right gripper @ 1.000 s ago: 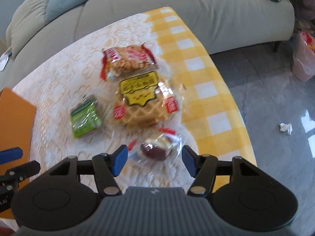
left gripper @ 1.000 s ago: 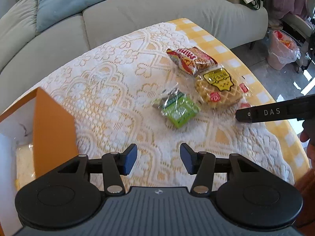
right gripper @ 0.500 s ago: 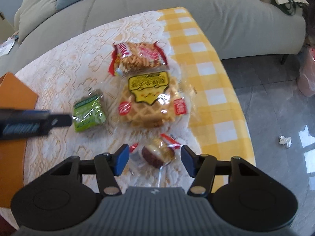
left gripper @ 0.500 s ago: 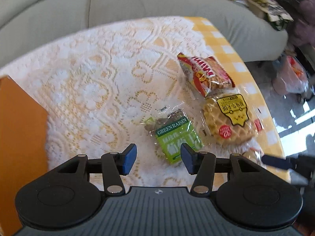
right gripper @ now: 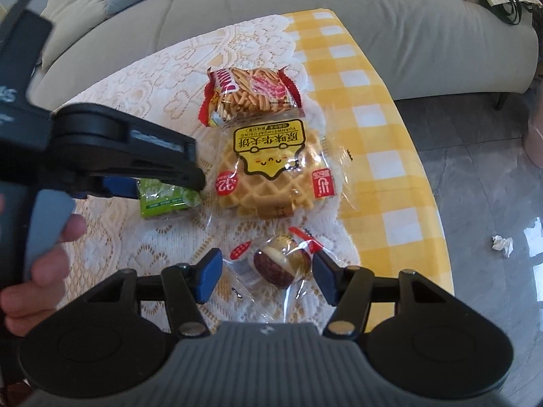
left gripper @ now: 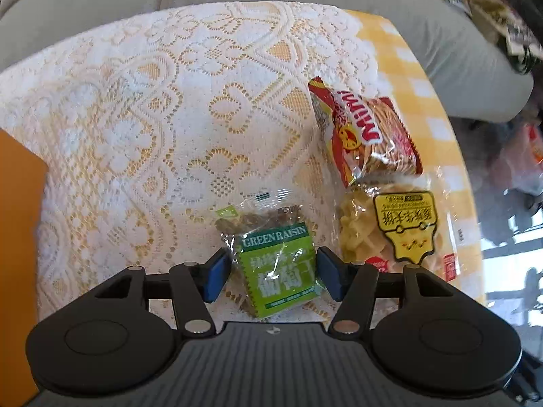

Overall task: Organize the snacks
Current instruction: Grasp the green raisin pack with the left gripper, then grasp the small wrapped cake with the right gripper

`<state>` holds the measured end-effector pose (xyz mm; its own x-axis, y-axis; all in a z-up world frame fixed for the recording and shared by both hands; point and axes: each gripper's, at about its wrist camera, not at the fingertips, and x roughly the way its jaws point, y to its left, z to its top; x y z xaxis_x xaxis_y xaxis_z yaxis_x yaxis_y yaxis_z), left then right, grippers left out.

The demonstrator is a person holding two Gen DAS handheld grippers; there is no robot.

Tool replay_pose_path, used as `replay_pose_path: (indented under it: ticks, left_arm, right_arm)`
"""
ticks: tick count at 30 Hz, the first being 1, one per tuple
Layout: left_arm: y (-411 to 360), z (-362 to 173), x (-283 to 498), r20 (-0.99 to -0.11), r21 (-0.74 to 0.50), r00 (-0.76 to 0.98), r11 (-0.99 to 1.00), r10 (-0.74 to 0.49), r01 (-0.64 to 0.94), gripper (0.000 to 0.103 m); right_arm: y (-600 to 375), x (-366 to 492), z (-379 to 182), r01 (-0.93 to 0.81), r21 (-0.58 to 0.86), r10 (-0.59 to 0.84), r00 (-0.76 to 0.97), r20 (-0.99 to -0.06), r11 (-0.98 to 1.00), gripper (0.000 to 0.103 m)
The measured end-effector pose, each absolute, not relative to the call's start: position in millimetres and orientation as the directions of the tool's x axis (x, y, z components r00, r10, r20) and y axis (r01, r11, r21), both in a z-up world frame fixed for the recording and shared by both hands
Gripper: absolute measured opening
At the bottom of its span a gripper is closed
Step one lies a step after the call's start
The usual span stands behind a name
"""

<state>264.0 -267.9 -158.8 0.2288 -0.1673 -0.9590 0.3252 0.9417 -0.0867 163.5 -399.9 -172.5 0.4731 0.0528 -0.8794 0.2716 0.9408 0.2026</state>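
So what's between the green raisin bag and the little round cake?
Only bare lace cloth lies between the raisin bag and the round cake, as the right wrist view shows.

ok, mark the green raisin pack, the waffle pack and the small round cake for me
green raisin pack (left gripper: 281,271), left wrist view, on its green label.
waffle pack (right gripper: 271,183), right wrist view, on the waffle below the yellow label.
small round cake (right gripper: 280,263), right wrist view, on the cake inside its clear wrapper.
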Motion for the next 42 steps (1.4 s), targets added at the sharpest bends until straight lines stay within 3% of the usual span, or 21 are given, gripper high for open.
replay_pose_path:
  ticks: [3, 11, 14, 16, 18, 22, 26, 28, 29, 31, 32, 42]
  left_arm:
    - [-270.0, -157.2, 260.6, -0.958, -0.054, 0.243, 0.930, -0.151, 0.363, 0.051]
    - [-247.2, -135.8, 253.8, -0.944, -0.097, 0.250, 0.908, -0.213, 0.407, 0.045]
    - [-239.1, -124.8, 247.7, -0.943, -0.100, 0.252, 0.909, -0.216, 0.404, 0.045]
    - [-230.7, -118.1, 243.0, -0.942, -0.110, 0.249, 0.910, -0.223, 0.401, 0.045]
    - [-223.5, -109.5, 237.4, -0.941, -0.111, 0.253, 0.911, -0.225, 0.397, 0.045]
    - [-209.9, -96.0, 220.2, -0.938, -0.099, 0.266, 0.905, -0.224, 0.413, 0.045]
    - [-199.7, -92.3, 209.4, -0.939, -0.058, 0.285, 0.906, -0.191, 0.419, 0.045]
    - [-193.7, -91.8, 203.5, -0.941, -0.043, 0.290, 0.910, -0.176, 0.413, 0.045]
    - [-190.2, -91.6, 200.4, -0.941, -0.041, 0.291, 0.911, -0.174, 0.411, 0.045]
    - [-184.7, -91.8, 197.1, -0.941, -0.038, 0.294, 0.914, -0.169, 0.404, 0.045]
    - [-181.7, -91.9, 195.4, -0.941, -0.035, 0.296, 0.916, -0.165, 0.400, 0.045]
    - [-164.9, -90.9, 185.5, -0.944, -0.067, 0.279, 0.931, -0.176, 0.360, 0.045]
  right_arm:
    - [-402.3, 162.7, -172.7, 0.275, 0.218, 0.066, 0.474, -0.878, 0.936, 0.057]
    - [-389.4, 165.7, -174.4, 0.223, 0.156, 0.038, 0.460, -0.887, 0.962, 0.055]
    - [-401.3, 160.9, -173.5, 0.263, 0.214, 0.066, 0.477, -0.877, 0.941, 0.041]
    - [-406.3, 157.8, -172.4, 0.280, 0.240, 0.081, 0.481, -0.873, 0.930, 0.023]
    - [-406.0, 155.8, -171.4, 0.284, 0.240, 0.079, 0.481, -0.873, 0.928, 0.012]
    - [-404.1, 153.2, -168.2, 0.280, 0.255, 0.089, 0.494, -0.865, 0.926, 0.000]
    - [-392.9, 148.4, -163.6, 0.219, 0.318, 0.170, 0.508, -0.845, 0.923, 0.000]
    - [-381.3, 149.2, -159.8, 0.199, 0.259, 0.122, 0.520, -0.845, 0.945, 0.007]
    - [-376.6, 149.9, -157.9, 0.195, 0.217, 0.084, 0.529, -0.845, 0.957, 0.012]
    - [-371.4, 149.3, -154.8, 0.196, 0.153, 0.021, 0.547, -0.837, 0.969, 0.050]
    - [-370.8, 149.6, -154.7, 0.199, 0.132, 0.001, 0.550, -0.835, 0.971, 0.053]
    - [-365.0, 174.5, -183.8, 0.149, 0.017, -0.050, 0.435, -0.899, 0.989, 0.054]
